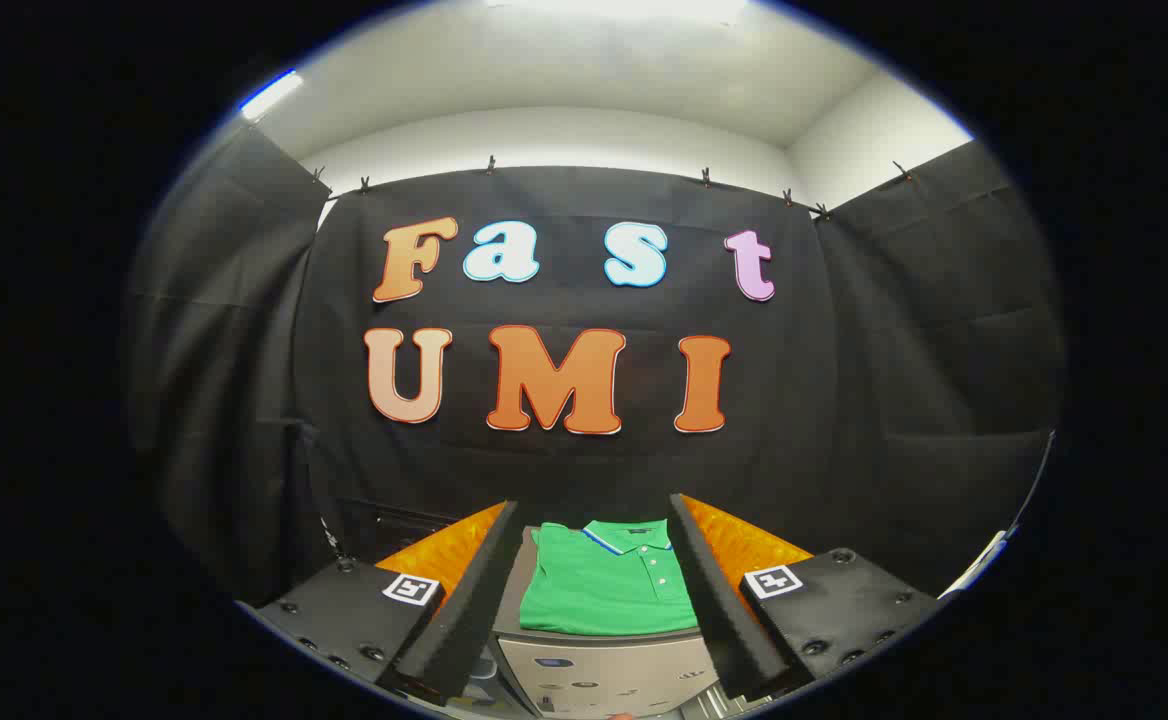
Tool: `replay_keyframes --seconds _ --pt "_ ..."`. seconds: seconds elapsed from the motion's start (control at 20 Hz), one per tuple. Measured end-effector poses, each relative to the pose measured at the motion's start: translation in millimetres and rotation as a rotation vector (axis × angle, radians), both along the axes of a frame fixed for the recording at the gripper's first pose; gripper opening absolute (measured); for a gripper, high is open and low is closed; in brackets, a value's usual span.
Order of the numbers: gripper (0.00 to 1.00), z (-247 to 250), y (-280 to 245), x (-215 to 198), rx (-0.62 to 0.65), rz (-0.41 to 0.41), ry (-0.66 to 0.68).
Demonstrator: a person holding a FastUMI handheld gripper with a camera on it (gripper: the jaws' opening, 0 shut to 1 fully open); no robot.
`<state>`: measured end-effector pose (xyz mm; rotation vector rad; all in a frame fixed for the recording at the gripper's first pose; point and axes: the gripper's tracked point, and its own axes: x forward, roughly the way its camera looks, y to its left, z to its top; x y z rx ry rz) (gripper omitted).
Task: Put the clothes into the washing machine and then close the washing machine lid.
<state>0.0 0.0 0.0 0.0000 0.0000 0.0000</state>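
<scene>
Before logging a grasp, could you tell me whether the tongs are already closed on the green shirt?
No, the tongs stand open, and the folded green shirt lies untouched between and beyond them on the grey surface.

My gripper presents two long, flat, wedge-shaped fingers, standing apart. Each is mounted on a dark, matte block fitted with round black screws. I note one square white fiducial tag with a black pattern on each block, near the finger base.
</scene>
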Motion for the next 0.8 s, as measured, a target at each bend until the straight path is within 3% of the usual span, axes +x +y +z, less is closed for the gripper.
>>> replay_keyframes --seconds 0.8 --pt "0.95 9 -2 4 -0.027 -0.003 -0.015"
